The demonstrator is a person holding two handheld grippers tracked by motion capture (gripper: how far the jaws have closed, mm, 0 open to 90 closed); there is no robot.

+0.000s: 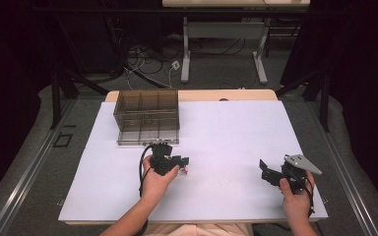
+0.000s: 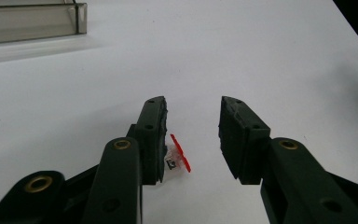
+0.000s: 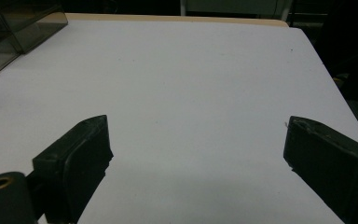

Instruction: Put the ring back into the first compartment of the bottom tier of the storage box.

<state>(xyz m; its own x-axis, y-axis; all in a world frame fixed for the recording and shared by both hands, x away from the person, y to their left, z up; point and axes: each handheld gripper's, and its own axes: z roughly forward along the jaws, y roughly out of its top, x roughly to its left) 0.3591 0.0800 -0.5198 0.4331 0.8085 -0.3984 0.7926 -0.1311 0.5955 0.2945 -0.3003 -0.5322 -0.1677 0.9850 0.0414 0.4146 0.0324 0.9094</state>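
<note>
A person seated at the bottom of the frame holds two grippers over a white-covered table (image 1: 226,128). The left gripper (image 2: 192,135), at lower centre-left in the high view, has its jaws parted, with a small red-and-clear plastic piece (image 2: 179,157) lying on the sheet just beside its left jaw. The right gripper (image 1: 267,171), at lower right, is spread wide and holds nothing. A smoky transparent compartment box (image 1: 147,116) sits at the upper left of the sheet.

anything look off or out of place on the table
One thing: a tiny red-and-clear piece lies loose on the white table, between the jaws of the open left claw, apart from the smoky compartment box.
</note>
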